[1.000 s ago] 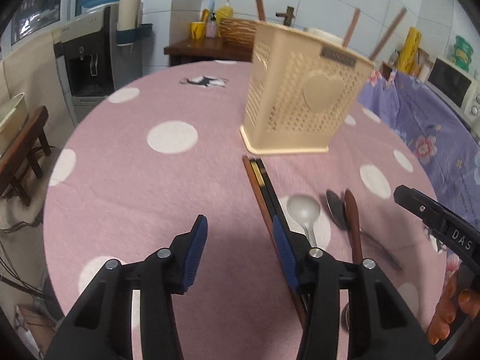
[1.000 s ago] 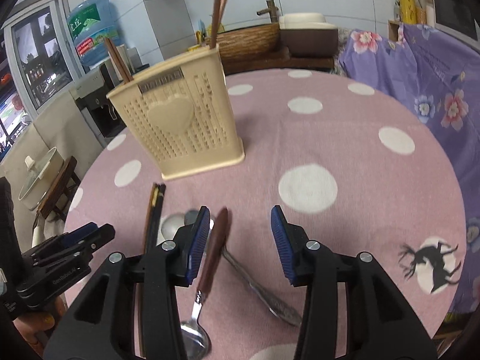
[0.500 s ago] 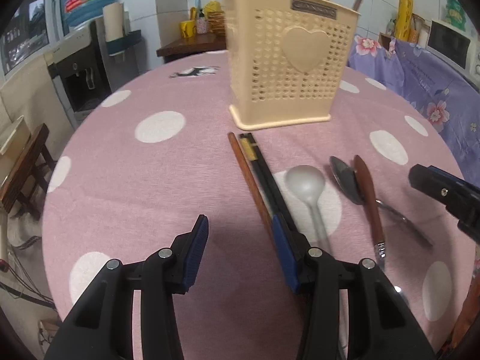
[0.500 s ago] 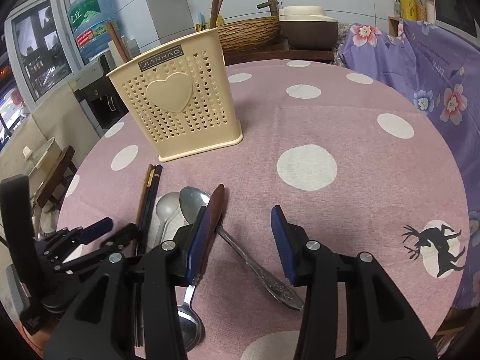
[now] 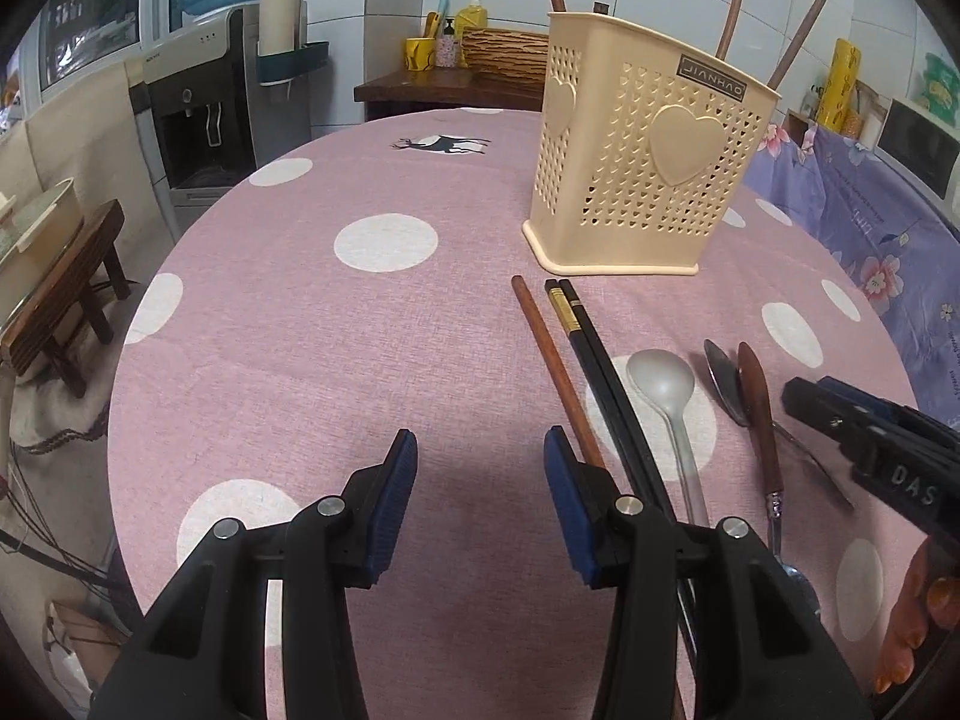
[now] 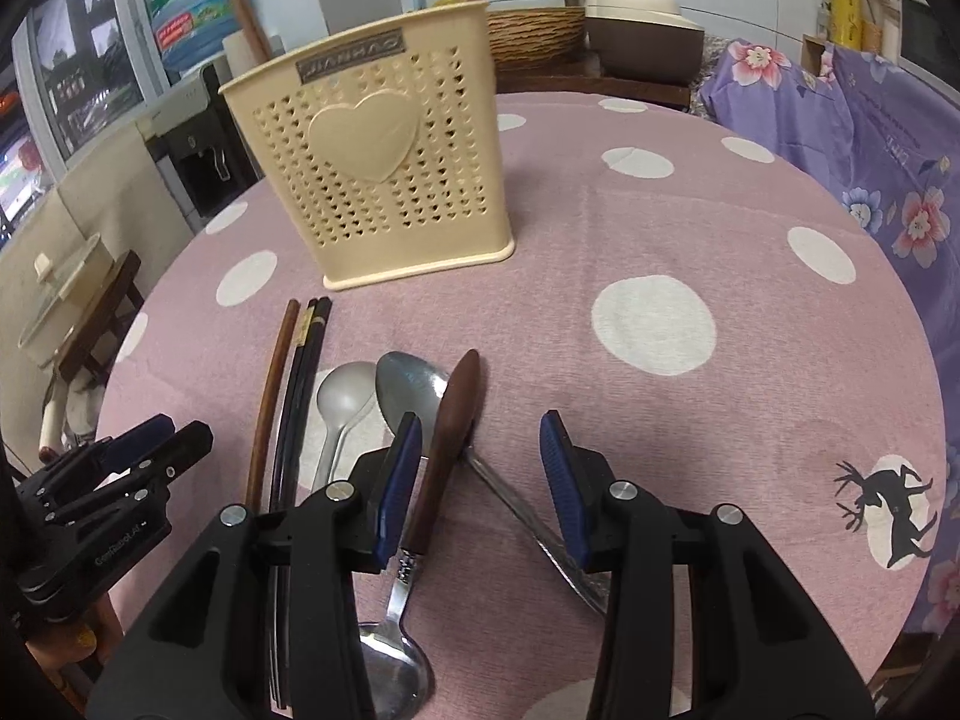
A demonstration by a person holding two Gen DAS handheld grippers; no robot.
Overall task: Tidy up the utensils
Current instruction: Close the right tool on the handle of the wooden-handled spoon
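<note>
Both grippers hang over the desk (image 5: 288, 324) with nothing held; the left gripper (image 5: 478, 492) has its jaws wide apart above bare cloth, and the right gripper (image 6: 480, 468) has its jaws wide apart too, with the wooden-handled spoon (image 6: 447, 438) lying between them, close against the left pad. The utensils lie in a row in front of the cream holder (image 6: 384, 162): a brown chopstick (image 5: 555, 369), a black pair of chopsticks (image 5: 600, 360), a pale spoon (image 5: 666, 396), a steel spoon (image 6: 414, 390) and the wooden-handled one; the holder stands upright behind them and already has some sticks inside.

The risks, as I judge them, come from how tight the row is. The wooden handle lies over the neck of the steel spoon, so closing on it may catch both, or tilt the steel one and push it away; the handle is also smooth and round, so a grip near one end could let the spoon swing down. The brown chopstick lies just beside the left gripper's right finger, touching the black pair; if the jaws come down there, one finger may land on a stick and scatter all three. The holder looks light; a utensil that hits its rim may tip it.
</note>
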